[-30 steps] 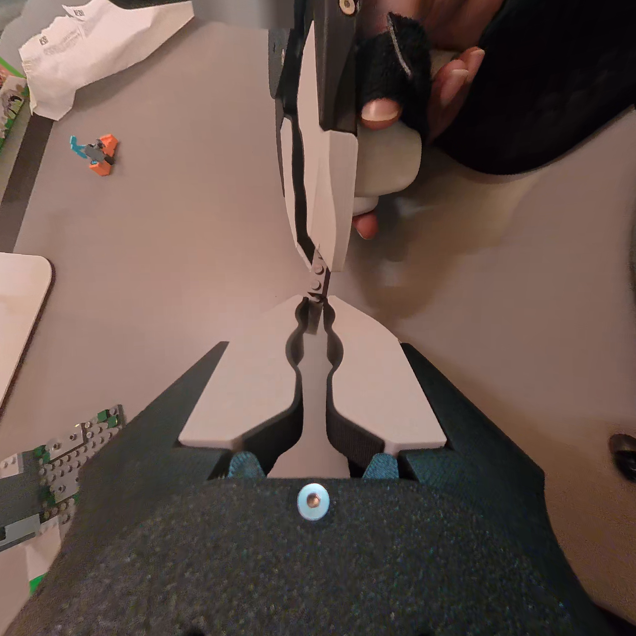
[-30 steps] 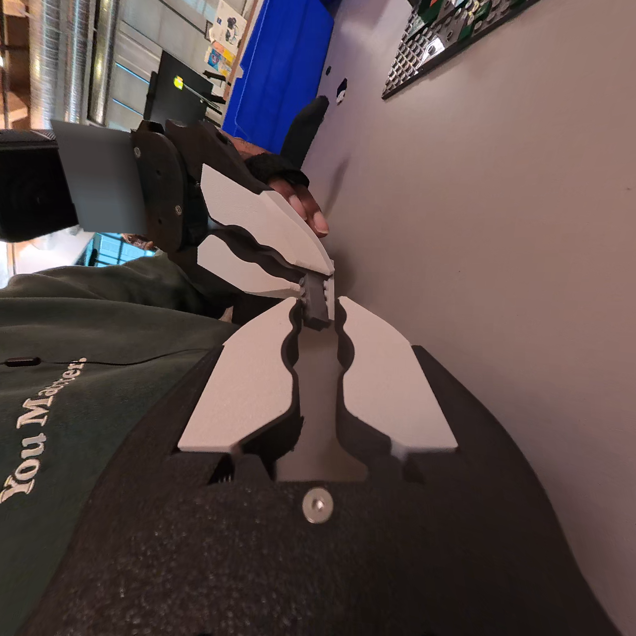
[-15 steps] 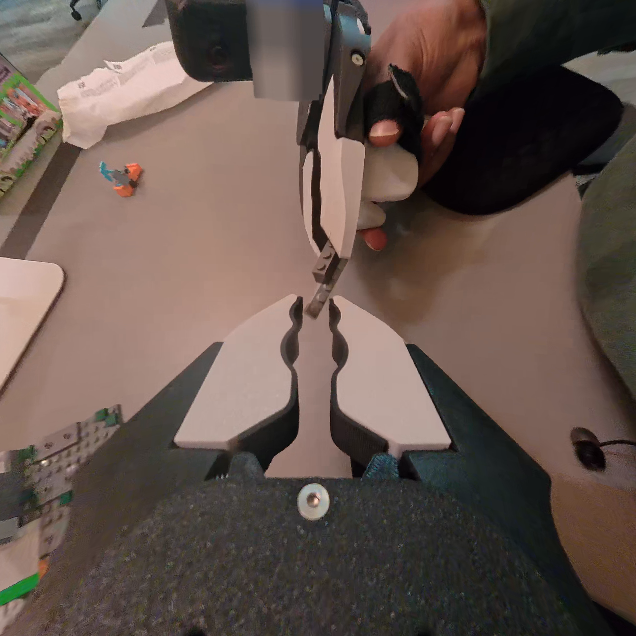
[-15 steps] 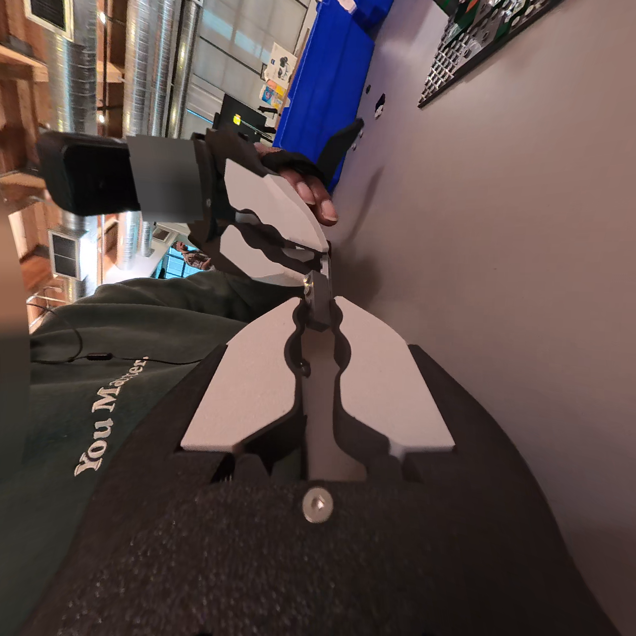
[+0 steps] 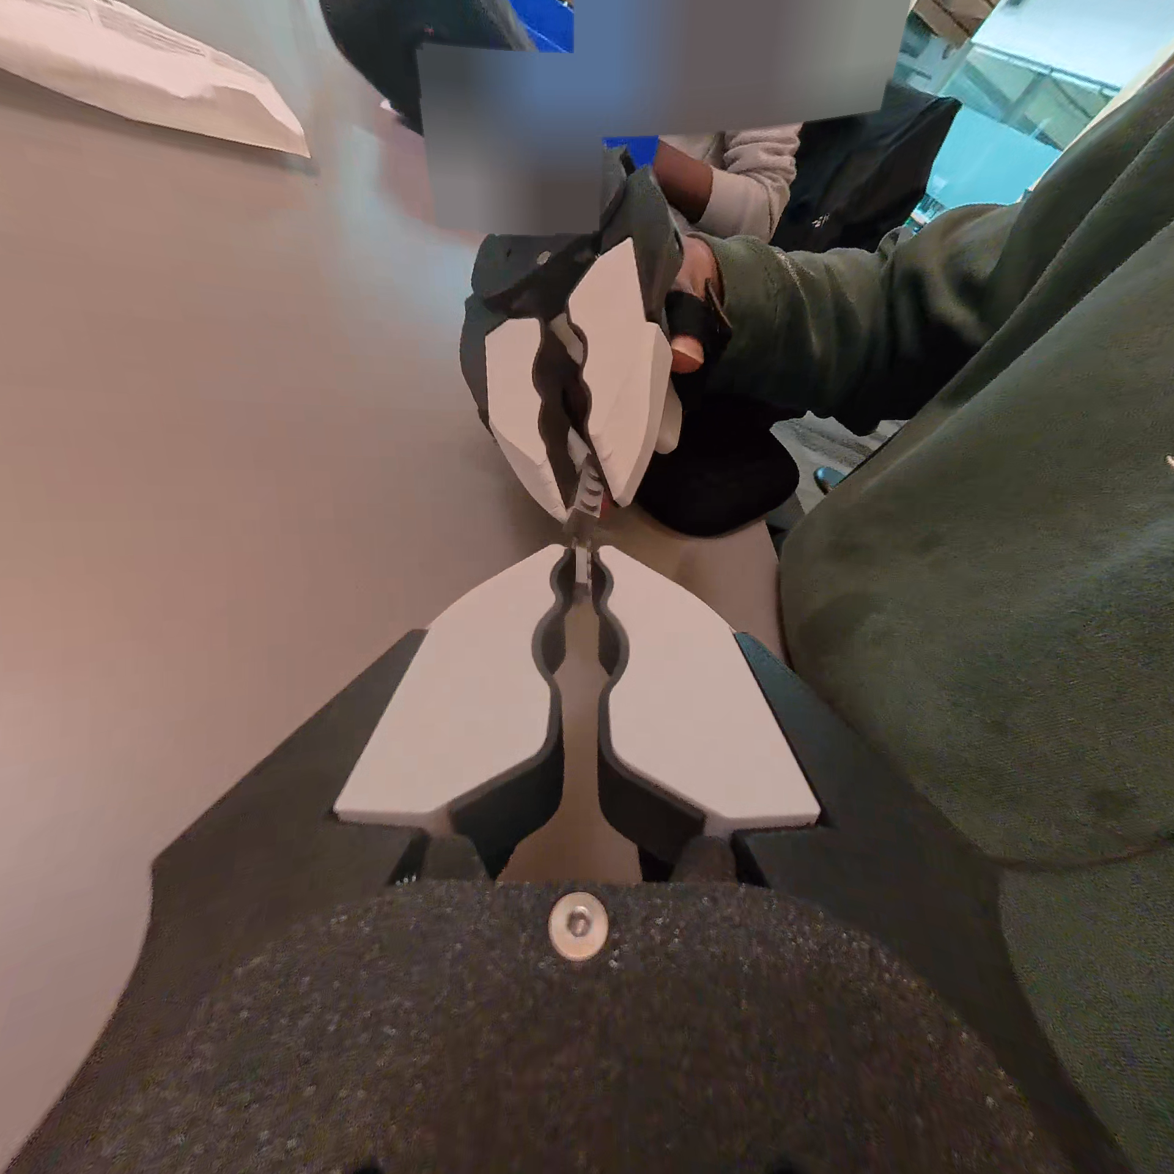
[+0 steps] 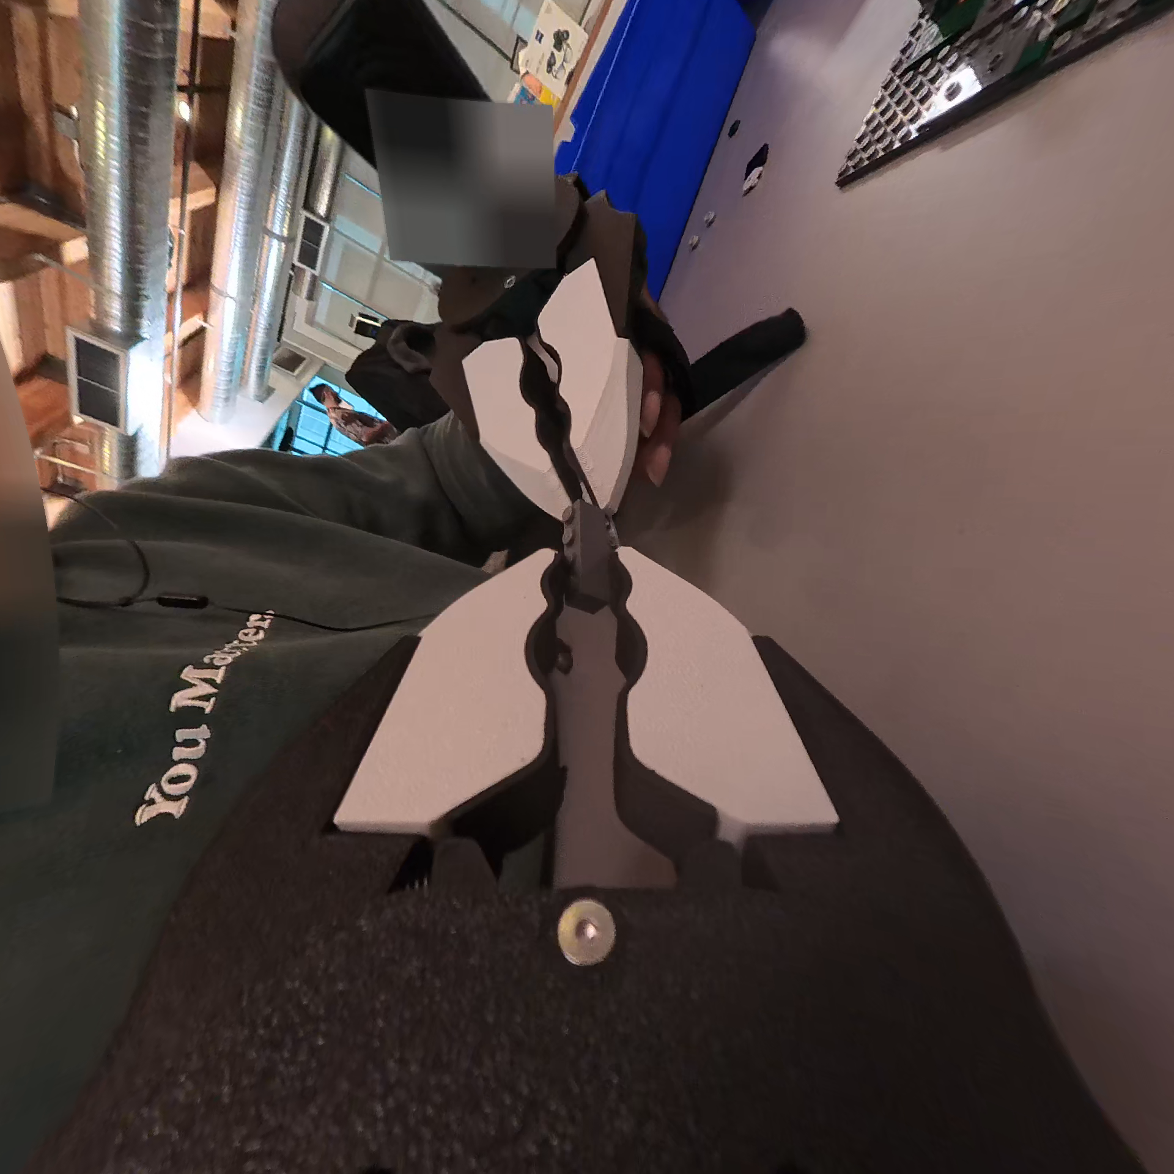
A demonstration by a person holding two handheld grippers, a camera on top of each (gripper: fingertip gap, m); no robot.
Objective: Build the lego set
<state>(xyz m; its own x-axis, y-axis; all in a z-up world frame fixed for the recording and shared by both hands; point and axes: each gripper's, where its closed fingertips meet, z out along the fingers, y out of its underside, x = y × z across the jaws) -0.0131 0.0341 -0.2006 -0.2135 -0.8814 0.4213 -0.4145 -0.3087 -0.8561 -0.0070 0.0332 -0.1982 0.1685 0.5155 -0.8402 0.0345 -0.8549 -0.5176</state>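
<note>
While the left wrist view looks along the left hand-held gripper [image 5: 581, 565], its two white fingers [image 5: 470, 692] stand nearly together, pinching the near end of a thin light grey studded lego plate [image 5: 583, 567]. Directly beyond that plate the right hand-held gripper [image 5: 581, 508] points back toward the camera, its white fingers closed on a small grey studded lego piece [image 5: 587, 495] that meets the plate tip to tip. Left of the plate lies the smooth grey table [image 5: 222, 413], with a white paper sheet [image 5: 159, 70] far off at its upper left. Right of the plate a dark green sleeve [image 5: 857, 330] reaches to the right hand-held gripper.

Seen from the right wrist view, the right hand-held gripper [image 6: 587, 565] is clamped on a dark grey studded lego piece [image 6: 587, 559] at its fingertips. Just beyond that piece the left hand-held gripper [image 6: 587, 495] faces the camera, fingers pressed close, touching the piece's far end. Far right of the piece a studded lego baseplate [image 6: 953, 89] lies on the grey table [image 6: 953, 445]; a blue bin [image 6: 654, 140] stands beyond.
</note>
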